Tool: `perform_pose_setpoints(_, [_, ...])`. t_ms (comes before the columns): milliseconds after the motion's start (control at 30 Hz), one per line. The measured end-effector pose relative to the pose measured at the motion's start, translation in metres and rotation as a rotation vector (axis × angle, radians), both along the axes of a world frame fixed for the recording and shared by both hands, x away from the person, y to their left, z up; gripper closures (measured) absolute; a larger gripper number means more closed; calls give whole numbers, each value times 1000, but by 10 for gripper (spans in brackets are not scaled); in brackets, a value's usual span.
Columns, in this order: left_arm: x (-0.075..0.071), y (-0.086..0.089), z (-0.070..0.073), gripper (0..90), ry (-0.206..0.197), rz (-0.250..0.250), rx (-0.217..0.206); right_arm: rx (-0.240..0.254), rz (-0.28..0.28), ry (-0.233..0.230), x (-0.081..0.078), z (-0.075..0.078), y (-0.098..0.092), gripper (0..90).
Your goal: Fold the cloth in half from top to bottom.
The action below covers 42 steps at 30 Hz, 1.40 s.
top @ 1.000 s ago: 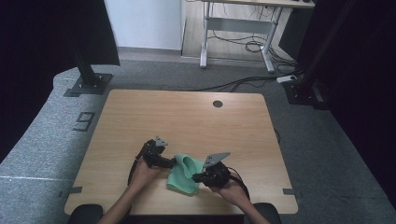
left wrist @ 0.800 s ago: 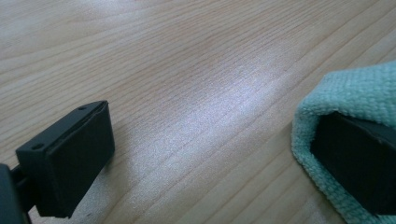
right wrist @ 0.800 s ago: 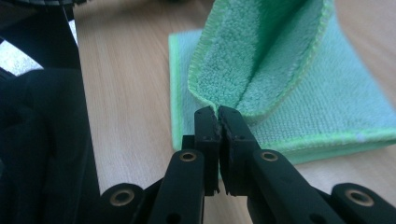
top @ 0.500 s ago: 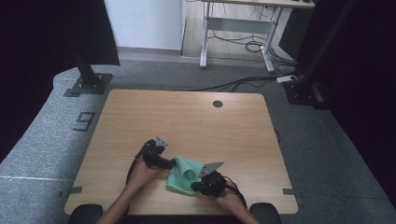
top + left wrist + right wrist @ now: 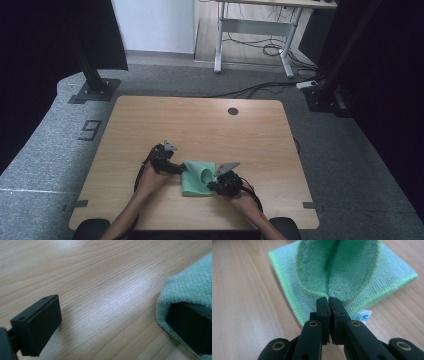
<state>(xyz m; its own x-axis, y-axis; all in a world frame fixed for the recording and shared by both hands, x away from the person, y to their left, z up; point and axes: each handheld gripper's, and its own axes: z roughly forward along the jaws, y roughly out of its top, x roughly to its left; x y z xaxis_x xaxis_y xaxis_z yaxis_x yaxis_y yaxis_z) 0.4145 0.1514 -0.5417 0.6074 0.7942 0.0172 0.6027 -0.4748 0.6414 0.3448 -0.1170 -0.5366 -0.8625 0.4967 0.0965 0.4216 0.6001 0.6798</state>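
Note:
A green microfibre cloth (image 5: pixel 196 181) lies folded near the table's front edge. My right gripper (image 5: pixel 214 186) is at the cloth's right side. In the right gripper view its jaws (image 5: pixel 328 302) are shut on a pinched edge of the cloth (image 5: pixel 342 267), whose top layer curls up into a pocket behind them. My left gripper (image 5: pixel 179 170) rests at the cloth's left edge. In the left gripper view it (image 5: pixel 115 311) stands open: one jaw lies on bare wood, and the other is tucked against the cloth's corner (image 5: pixel 190 287), partly wrapped by it.
The wooden table (image 5: pixel 200 125) stretches away behind the cloth, with a round cable hole (image 5: pixel 233 111) at its far edge. A white label (image 5: pixel 363 316) sticks out of the cloth beside the right jaws. Black stands and a desk frame stand on the floor beyond.
My right gripper has sunk a little toward the table with the pinched cloth edge, so the raised flap now sits lower. The left gripper has stayed in place.

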Motion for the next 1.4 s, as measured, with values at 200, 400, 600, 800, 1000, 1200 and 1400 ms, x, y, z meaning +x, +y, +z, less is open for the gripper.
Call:
perform_pose_setpoints(200, [-13,13,28,58,12,-56,-45,47,-12,24,2,-2,-5,848])
perform_pose_setpoints(400, [-8,6,57,63,-39,-60,-98,59,-11,32,1,-2,-5,823])
perform_pose_setpoints(600, [15,-37,63,62,-26,-126,-46,66,-13,27,0,-1,-5,811])
perform_pose_setpoints(800, [19,-58,50,61,22,-194,10,74,-18,23,-1,0,-6,797])
perform_pose_setpoints(1000, [3,-51,49,61,47,-243,35,75,-13,29,-5,7,-11,650])
perform_pose_setpoints(1200, [-11,-42,49,66,69,-269,24,72,-10,8,-13,16,-26,546])
perform_pose_setpoints(1400, [-25,-32,39,66,102,-276,23,105,-59,-4,-9,26,-41,490])
